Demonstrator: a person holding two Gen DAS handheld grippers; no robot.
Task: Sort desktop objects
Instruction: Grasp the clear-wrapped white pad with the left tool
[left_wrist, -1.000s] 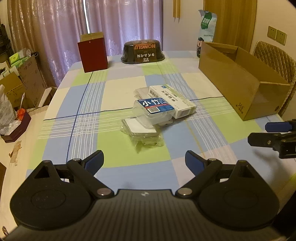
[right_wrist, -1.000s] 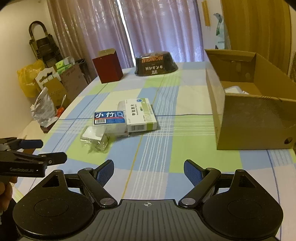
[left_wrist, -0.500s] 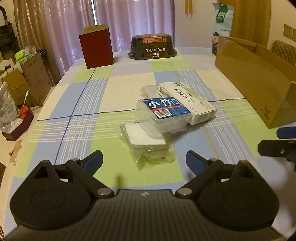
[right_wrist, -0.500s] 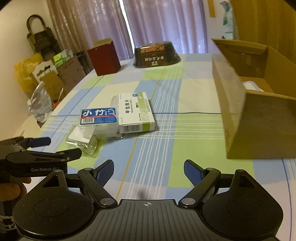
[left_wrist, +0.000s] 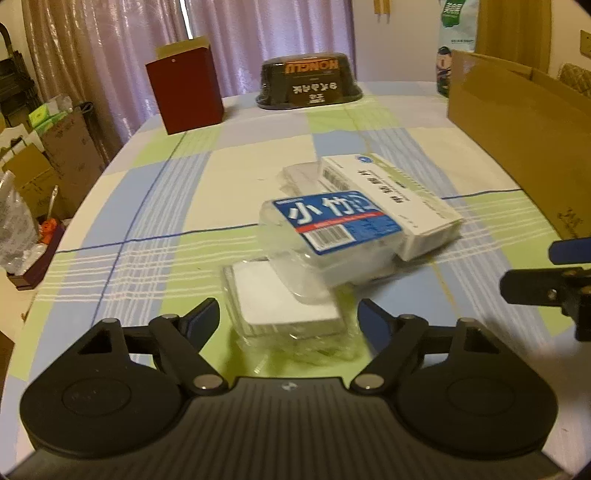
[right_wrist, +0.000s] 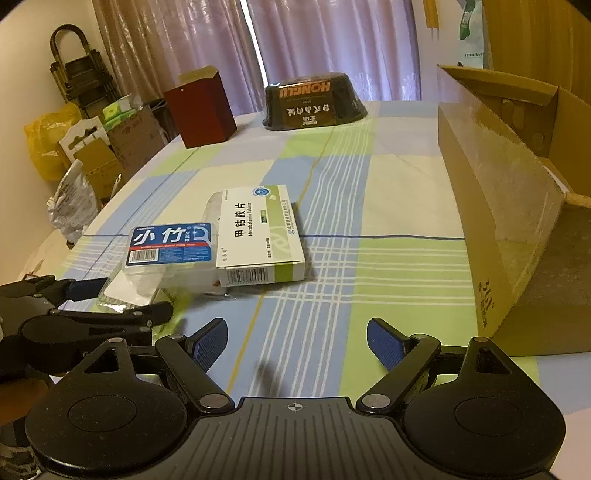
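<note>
Spread wide and holding nothing, both pairs of fingers hang over the near edge of the table (left_wrist: 155, 192). On the left gripper (left_wrist: 287, 320) the pads sit just to either side of the clear packet (left_wrist: 284, 299), the nearest thing in the little pile toward the middle of the cloth. A floss box (left_wrist: 332, 225) with a blue label rests partly on the packet's far end, and a white pill box (left_wrist: 391, 199) lies against the floss box on its right. The right gripper (right_wrist: 297, 345) waits over bare cloth, with the open carton (right_wrist: 509, 206) along the right edge just beside it.

My guess is the packet comes first, then goes into the carton. To do it well, I'd bring the left fingers lower and further on, so the pads close on the flat white insert rather than the loose crinkly wrap at the front. The floss box leaning on it may slide or tip when the packet is drawn out, so pull low and toward the near edge before lifting. The red box (left_wrist: 184, 92) and black tub (left_wrist: 308, 81) at the far edge are well out of the way.
</note>
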